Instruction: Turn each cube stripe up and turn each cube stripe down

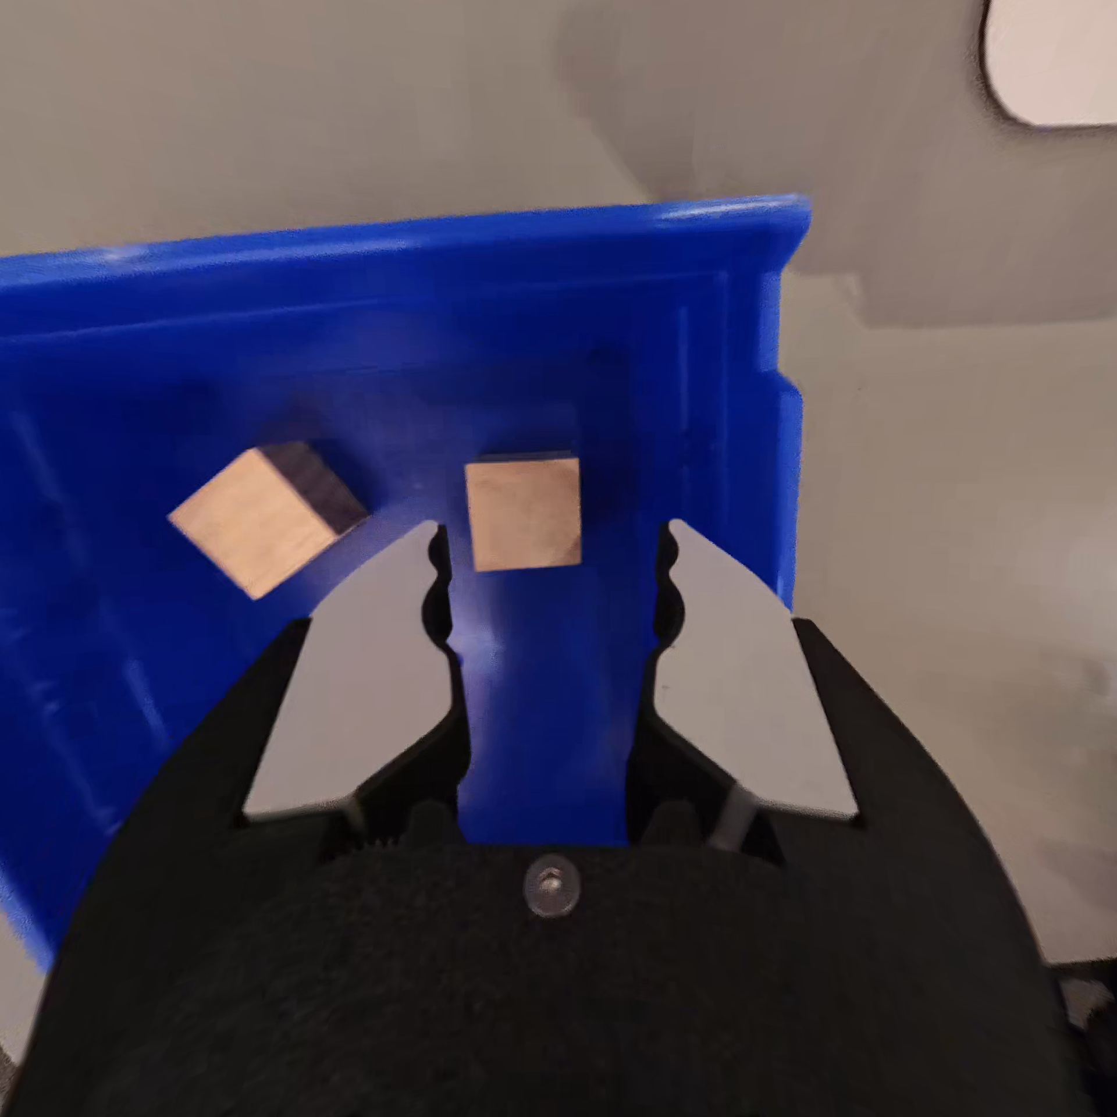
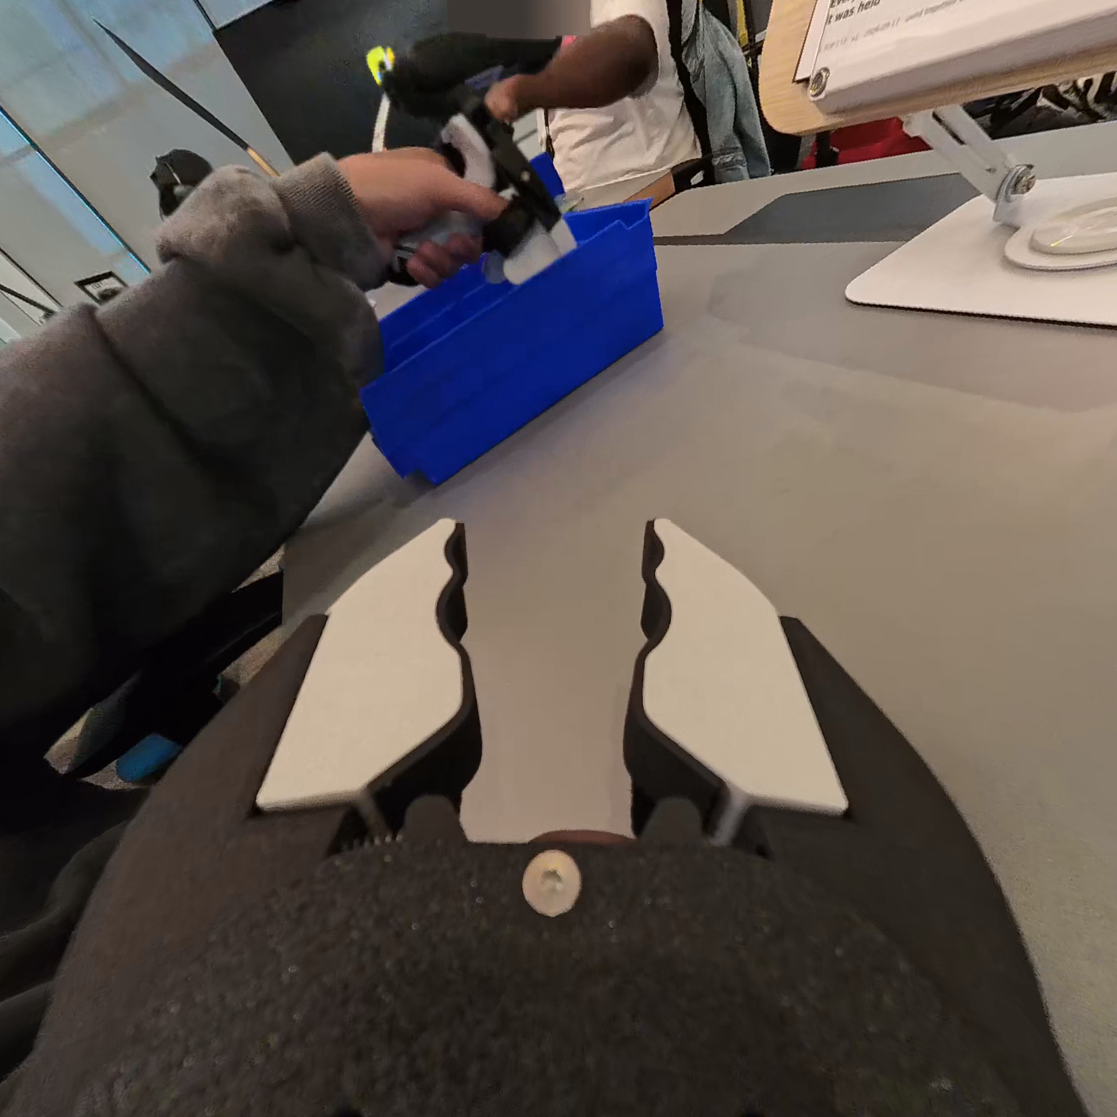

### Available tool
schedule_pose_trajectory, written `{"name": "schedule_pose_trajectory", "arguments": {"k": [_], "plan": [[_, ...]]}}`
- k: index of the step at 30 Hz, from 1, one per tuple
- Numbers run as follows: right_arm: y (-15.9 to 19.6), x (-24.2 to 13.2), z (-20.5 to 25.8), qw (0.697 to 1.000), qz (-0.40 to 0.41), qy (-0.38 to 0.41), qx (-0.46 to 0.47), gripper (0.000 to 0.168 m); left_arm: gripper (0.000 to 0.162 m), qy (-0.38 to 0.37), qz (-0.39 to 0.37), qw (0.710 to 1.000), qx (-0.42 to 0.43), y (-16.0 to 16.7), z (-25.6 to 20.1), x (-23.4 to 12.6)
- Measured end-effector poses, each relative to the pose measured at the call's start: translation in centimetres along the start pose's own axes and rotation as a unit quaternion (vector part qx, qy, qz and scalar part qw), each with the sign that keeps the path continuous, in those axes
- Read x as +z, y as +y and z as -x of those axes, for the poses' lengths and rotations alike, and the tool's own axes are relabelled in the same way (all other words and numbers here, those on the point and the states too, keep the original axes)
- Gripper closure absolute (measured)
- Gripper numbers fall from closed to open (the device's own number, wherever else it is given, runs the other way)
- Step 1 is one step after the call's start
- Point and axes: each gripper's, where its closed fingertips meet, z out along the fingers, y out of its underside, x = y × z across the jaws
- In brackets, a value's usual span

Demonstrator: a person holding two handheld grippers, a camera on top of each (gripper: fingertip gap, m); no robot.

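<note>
Left wrist view: the left gripper [image 1: 553,526] has its fingers spread, empty, above the blue bin [image 1: 387,284]. One wooden cube [image 1: 523,514] lies just beyond the fingertips, between them; another cube [image 1: 266,520] sits left of the left finger. Both look light, rigid and smooth; opposite flat faces offer the surest hold.

Right wrist view: the right gripper [image 2: 553,523] hangs over the counter [image 2: 816,483], fingers spread, empty, the bin well ahead-left.

grey table [image 2: 846,459] | blue bin [image 2: 532,362] | white stand base [image 2: 943,290]
</note>
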Motion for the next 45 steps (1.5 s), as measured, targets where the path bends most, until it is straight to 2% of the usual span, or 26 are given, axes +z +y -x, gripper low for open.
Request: {"name": "schedule_pose_trajectory", "arguments": {"k": [5, 7, 9, 12, 16, 20, 23, 26, 30, 33, 37, 40, 45], "plan": [[0.5, 0.0, -0.3, 1.0, 0.009, 0.002, 0.008, 0.113, 0.101, -0.042, 0.033, 0.999, -0.012, 0.0, 0.7, 2.9], [0.5, 0.0, -0.2, 1.0, 0.01, 0.0, 0.009, 0.113, 0.109, -0.049, 0.042, 0.998, -0.016, 0.3, 1.3, 3.8], [0.5, 0.0, -0.1, 1.0, 0.014, 0.002, 0.004, 0.113, 0.117, -0.041, 0.051, 0.998, -0.009, 0.7, 1.6, 4.5], [0.4, -0.1, -0.1, 1.0, 0.011, 0.003, 0.005, 0.114, 0.117, -0.032, 0.049, 0.998, 0.005, 0.7, 2.2, 4.3], [0.1, -0.3, -0.2, 1.0, 0.005, 0.0, 0.013, 0.115, 0.117, -0.005, 0.012, 1.0, 0.018, 0.3, 3.3, 1.4], [-0.8, -1.1, -0.7, 1.0, -0.006, 0.008, 0.012, 0.115, 0.118, 0.091, -0.072, 0.993, 0.005, 0.2, 3.3, -4.1], [-1.9, -1.8, -1.1, 0.999, -0.025, 0.007, 0.03, 0.116, 0.118, 0.218, -0.151, 0.964, 0.002, 0.7, 0.8, -8.1], [-2.8, -2.3, -1.1, 0.997, -0.041, -0.009, 0.071, 0.115, 0.118, 0.352, -0.176, 0.919, 0.008, 2.4, -3.9, -10.5], [-3.1, -2.0, -0.1, 0.985, -0.049, -0.051, 0.155, 0.113, 0.118, 0.489, -0.21, 0.846, 0.016, 4.2, -11.9, -12.5], [-3.1, -1.1, 2.2, 0.968, -0.048, -0.117, 0.217, 0.106, 0.118, 0.528, -0.256, 0.809, -0.017, 5.2, -17.8, -12.3], [-3.1, 0.0, 4.3, 0.932, -0.052, -0.187, 0.306, 0.101, 0.118, 0.597, -0.233, 0.767, -0.017, 8.7, -25.6, -11.9], [-2.9, 0.3, 4.6, 0.921, -0.054, -0.2, 0.331, 0.099, 0.118, 0.647, -0.205, 0.733, -0.031, 10.6, -28.8, -11.9], [-2.4, 0.5, 3.3, 0.924, -0.053, -0.177, 0.334, 0.099, 0.118, 0.653, -0.166, 0.738, -0.019, 12.0, -30.6, -10.5]]}}
